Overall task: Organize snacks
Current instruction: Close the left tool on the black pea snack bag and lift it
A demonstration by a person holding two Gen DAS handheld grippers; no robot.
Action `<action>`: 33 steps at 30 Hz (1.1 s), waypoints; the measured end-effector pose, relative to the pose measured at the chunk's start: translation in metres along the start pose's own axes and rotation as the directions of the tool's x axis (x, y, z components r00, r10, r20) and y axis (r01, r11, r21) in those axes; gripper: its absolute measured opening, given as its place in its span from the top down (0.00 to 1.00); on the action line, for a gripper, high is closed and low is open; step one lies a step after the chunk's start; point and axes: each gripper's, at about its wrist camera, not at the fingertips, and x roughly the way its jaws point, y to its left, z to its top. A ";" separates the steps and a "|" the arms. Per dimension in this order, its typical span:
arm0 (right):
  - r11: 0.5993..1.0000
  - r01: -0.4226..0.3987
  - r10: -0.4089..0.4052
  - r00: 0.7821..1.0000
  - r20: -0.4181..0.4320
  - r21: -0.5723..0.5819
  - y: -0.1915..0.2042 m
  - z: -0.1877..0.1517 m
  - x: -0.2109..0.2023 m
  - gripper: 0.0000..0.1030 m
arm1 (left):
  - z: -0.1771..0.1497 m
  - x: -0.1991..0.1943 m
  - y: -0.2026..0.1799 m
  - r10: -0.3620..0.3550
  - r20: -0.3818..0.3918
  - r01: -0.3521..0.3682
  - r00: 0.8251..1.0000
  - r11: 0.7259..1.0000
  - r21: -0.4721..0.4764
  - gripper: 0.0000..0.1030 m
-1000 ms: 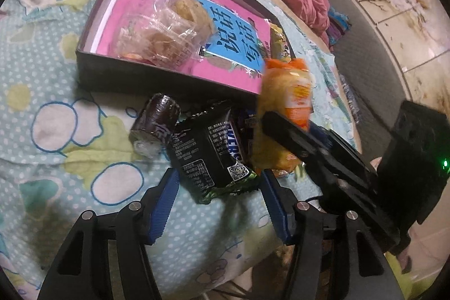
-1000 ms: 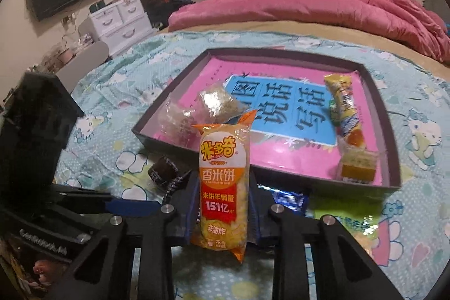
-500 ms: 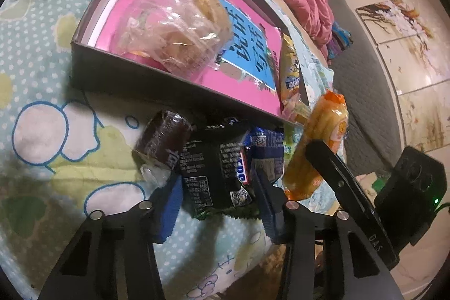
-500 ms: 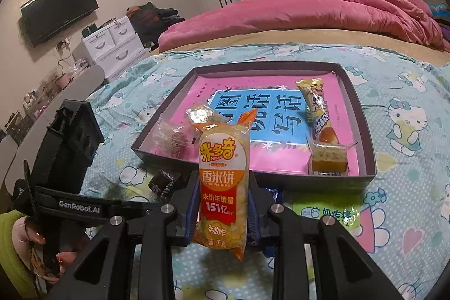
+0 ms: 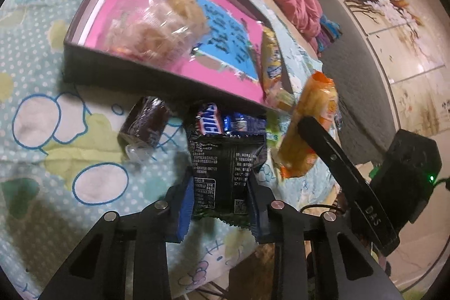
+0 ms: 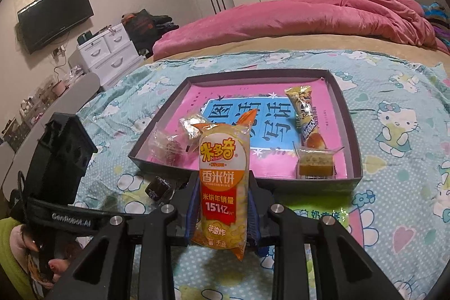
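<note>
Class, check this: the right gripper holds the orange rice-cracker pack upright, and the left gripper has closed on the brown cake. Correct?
Not quite. The right gripper does hold the rice-cracker pack upright, but the left wrist view shows the left gripper closed on the black snack packet; the brown cake lies untouched.

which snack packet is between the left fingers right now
The black foil snack packet, between the left gripper's blue fingers. The orange rice cracker packet is in the right gripper instead.

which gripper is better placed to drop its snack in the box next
Right. The right gripper holds the rice cracker pack upright, facing the box. The left gripper is just closing on the black packet.
</note>
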 end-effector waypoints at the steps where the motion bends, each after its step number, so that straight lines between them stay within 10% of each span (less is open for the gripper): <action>1: 1.000 -0.001 0.001 1.000 0.001 0.002 0.000 0.000 -0.001 0.71 | 0.000 -0.003 -0.003 0.003 0.011 -0.004 1.000 1.000 0.015 0.67; 33: 0.999 0.014 -0.016 0.997 0.070 0.034 -0.008 0.012 -0.010 0.71 | 0.024 -0.071 -0.035 0.107 0.292 -0.171 0.950 0.964 0.202 0.68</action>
